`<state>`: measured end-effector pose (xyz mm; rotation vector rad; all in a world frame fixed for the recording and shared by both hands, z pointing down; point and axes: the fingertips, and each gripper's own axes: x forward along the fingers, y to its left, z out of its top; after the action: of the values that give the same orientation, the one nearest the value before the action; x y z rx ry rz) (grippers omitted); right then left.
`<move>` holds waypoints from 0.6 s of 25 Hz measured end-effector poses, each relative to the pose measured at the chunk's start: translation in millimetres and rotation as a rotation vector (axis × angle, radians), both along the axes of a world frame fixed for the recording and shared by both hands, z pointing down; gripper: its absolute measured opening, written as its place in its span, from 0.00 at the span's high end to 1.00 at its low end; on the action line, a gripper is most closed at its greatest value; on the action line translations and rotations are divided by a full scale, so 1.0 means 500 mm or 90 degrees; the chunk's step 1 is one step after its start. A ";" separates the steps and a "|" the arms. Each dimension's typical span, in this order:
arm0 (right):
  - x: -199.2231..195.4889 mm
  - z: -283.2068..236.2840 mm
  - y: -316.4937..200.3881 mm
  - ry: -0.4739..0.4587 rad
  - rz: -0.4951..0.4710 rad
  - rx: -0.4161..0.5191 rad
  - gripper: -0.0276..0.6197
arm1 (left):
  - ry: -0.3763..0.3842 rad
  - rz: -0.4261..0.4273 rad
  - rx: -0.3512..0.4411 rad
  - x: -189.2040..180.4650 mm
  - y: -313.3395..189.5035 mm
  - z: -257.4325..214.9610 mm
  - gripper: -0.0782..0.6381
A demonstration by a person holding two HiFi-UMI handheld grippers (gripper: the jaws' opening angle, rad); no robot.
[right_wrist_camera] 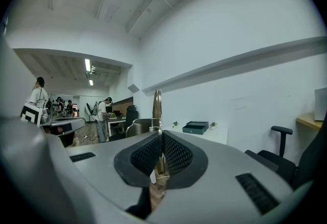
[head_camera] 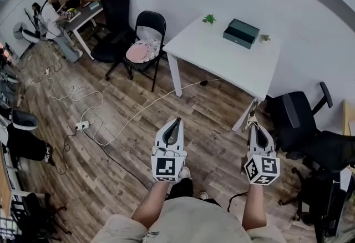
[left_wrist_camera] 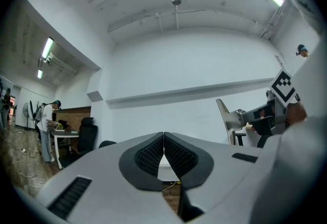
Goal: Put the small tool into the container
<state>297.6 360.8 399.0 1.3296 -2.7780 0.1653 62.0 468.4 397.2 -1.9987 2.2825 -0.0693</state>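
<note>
The container is a dark green box (head_camera: 241, 33) on the white table (head_camera: 222, 61) across the room; in the right gripper view the box (right_wrist_camera: 195, 127) shows small and far off. My right gripper (head_camera: 254, 126) (right_wrist_camera: 161, 140) is shut on a small metal tool (right_wrist_camera: 157, 108) that sticks up past its jaws. The tool (head_camera: 252, 119) glints at that gripper's tip, well short of the table, and the left gripper view catches the tool (left_wrist_camera: 225, 118) from the side. My left gripper (head_camera: 176, 122) (left_wrist_camera: 163, 152) is shut with nothing in it, held level beside the right one.
Two small plants (head_camera: 209, 19) (head_camera: 264, 38) flank the box. A black chair (head_camera: 145, 42) stands left of the table and an office chair (head_camera: 302, 120) at its right. White cables (head_camera: 89, 120) trail over the wooden floor. A person (head_camera: 52, 20) stands at a far desk.
</note>
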 end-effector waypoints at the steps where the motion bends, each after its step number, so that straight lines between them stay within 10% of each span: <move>1: -0.013 -0.001 -0.010 0.002 0.000 0.001 0.93 | 0.002 -0.002 0.001 -0.015 -0.010 -0.001 0.88; 15: -0.186 -0.021 -0.119 0.017 -0.013 0.012 0.93 | 0.027 -0.011 0.016 -0.184 -0.116 -0.006 0.88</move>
<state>204.7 301.2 388.6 1.2970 -2.7761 0.1204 -30.1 410.6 394.4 -1.9875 2.3141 0.0019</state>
